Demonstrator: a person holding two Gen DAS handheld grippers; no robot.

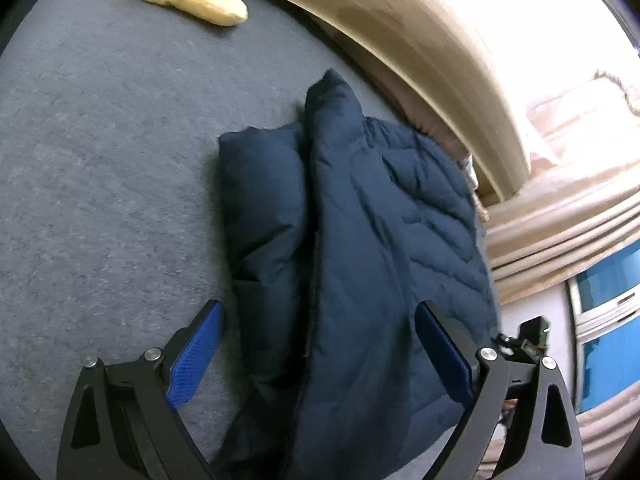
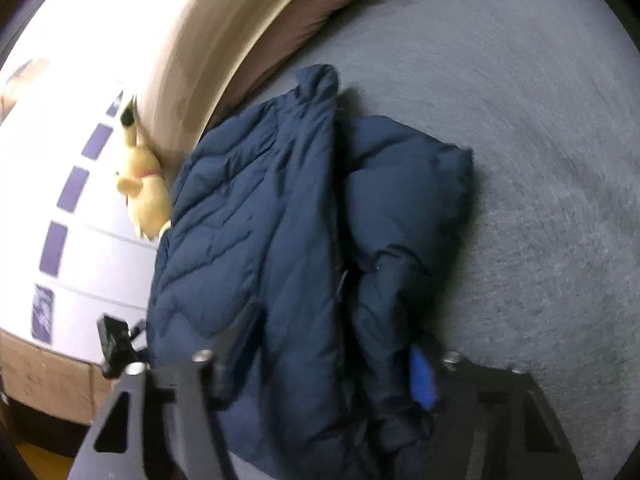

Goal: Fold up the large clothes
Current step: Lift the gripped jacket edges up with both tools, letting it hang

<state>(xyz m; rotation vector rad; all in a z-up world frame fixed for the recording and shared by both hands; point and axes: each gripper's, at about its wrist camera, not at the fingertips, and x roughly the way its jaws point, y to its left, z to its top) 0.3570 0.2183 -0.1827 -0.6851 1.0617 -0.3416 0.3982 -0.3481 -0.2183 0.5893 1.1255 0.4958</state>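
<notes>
A dark navy quilted jacket (image 1: 360, 240) lies folded lengthwise on a grey bed cover (image 1: 100, 160), a sleeve lying along one side. My left gripper (image 1: 320, 340) is open, its blue-padded fingers straddling the jacket's near end without pinching it. In the right wrist view the same jacket (image 2: 272, 240) fills the middle. My right gripper (image 2: 320, 372) stands over the jacket's near end; its fingers are wide apart and mostly buried in fabric, with one blue pad (image 2: 422, 380) showing. The view is motion-blurred.
A beige wooden headboard (image 1: 420, 40) curves behind the jacket, with a brown pillow (image 2: 320, 12) against it. Yellow plush toys sit at the bed edge (image 1: 196, 0) and beside the headboard (image 2: 144, 196). A cardboard box (image 2: 48, 384) stands on the floor.
</notes>
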